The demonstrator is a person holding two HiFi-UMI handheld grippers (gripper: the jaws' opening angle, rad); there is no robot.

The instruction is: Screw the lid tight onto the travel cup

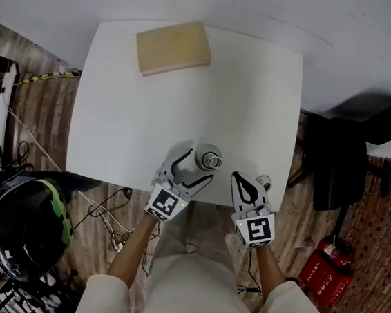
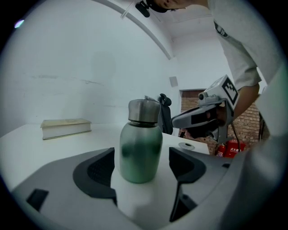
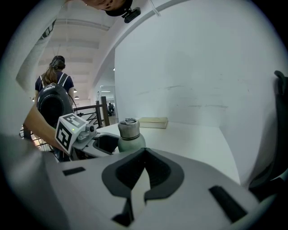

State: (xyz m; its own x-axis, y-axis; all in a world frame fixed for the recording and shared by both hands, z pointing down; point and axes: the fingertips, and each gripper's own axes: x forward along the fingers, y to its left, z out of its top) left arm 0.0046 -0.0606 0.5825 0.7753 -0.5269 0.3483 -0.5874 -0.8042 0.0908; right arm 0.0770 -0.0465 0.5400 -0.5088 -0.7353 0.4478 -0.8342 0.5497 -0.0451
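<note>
The travel cup (image 2: 140, 150) stands upright near the front edge of the white tabletop (image 1: 151, 113), long axis vertical and steel top uppermost. It sits squarely between the pads of the left tongs (image 2: 141, 170), which gape wide with a gap on each flank, so nothing is gripped yet. The right tongs (image 3: 143, 173) are closed on nothing, just right of the cup, which lies ahead and to their left. A small round piece (image 1: 263, 181), perhaps the lid, lies beside them. The left hand is nearer, and closing it on the body looks like the next step.
</note>
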